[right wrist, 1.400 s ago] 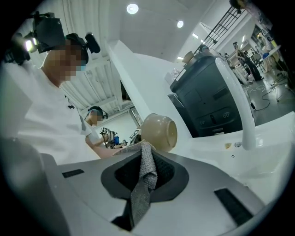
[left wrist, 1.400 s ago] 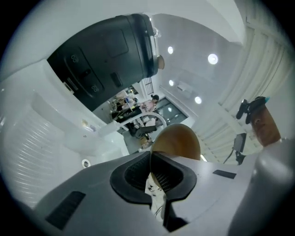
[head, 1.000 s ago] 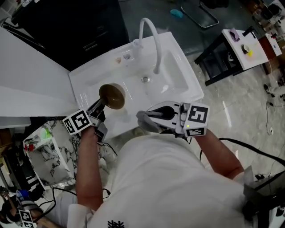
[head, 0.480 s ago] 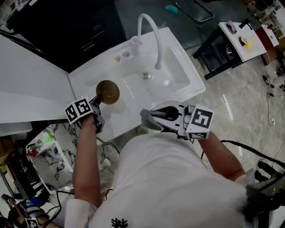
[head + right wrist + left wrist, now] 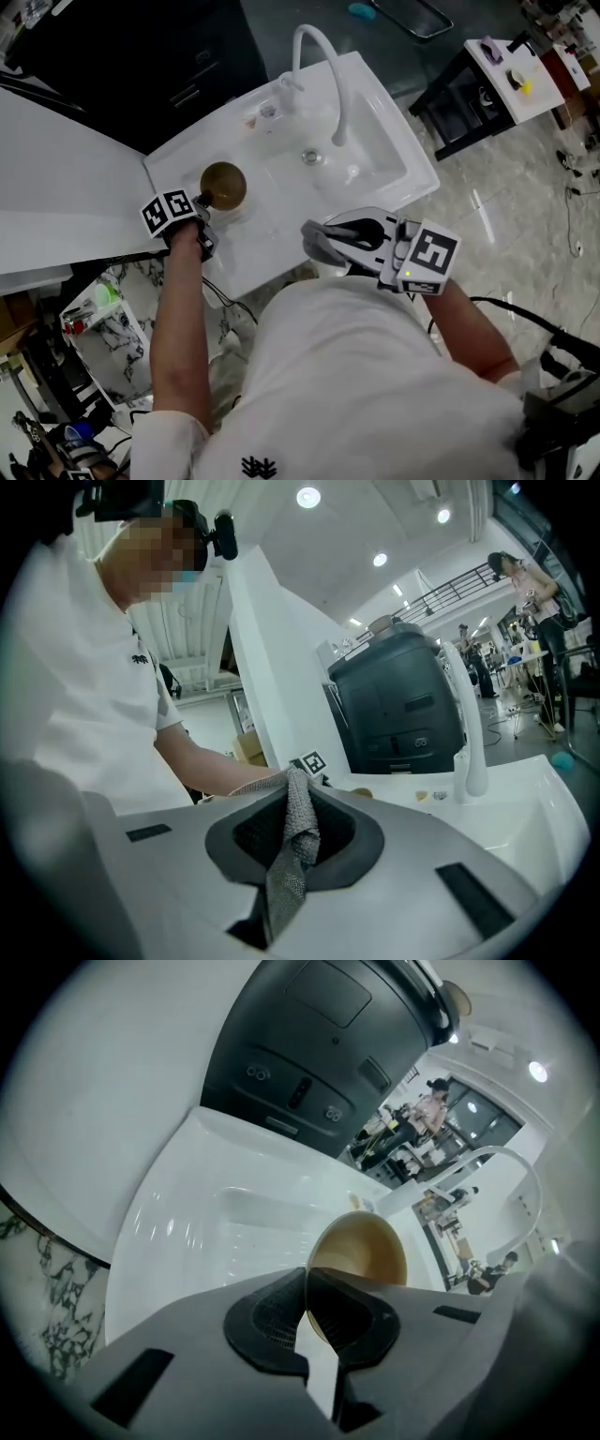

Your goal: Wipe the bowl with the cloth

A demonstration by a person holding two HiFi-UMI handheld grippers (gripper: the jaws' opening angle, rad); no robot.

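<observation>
A brown bowl [image 5: 223,184] is low over the white sink top [image 5: 187,169], left of the basin; whether it touches I cannot tell. My left gripper [image 5: 202,200] is shut on its near rim. In the left gripper view the bowl [image 5: 366,1246] is tilted with its opening toward the camera, its rim pinched where the left gripper [image 5: 307,1296] meets. My right gripper [image 5: 319,234] hovers at the sink's front edge, shut on a grey cloth [image 5: 317,246]. In the right gripper view the cloth [image 5: 292,841] hangs down from the right gripper [image 5: 292,822].
A white curved faucet [image 5: 323,66] stands behind the basin with its drain [image 5: 311,157]. A black appliance [image 5: 141,47] is behind the sink. A dark side table [image 5: 487,94] with small items is at the right. A marbled shelf [image 5: 94,319] sits below left.
The left gripper has carried the bowl away from me, leftward and down over the sink top. The right gripper with the cloth has barely moved.
</observation>
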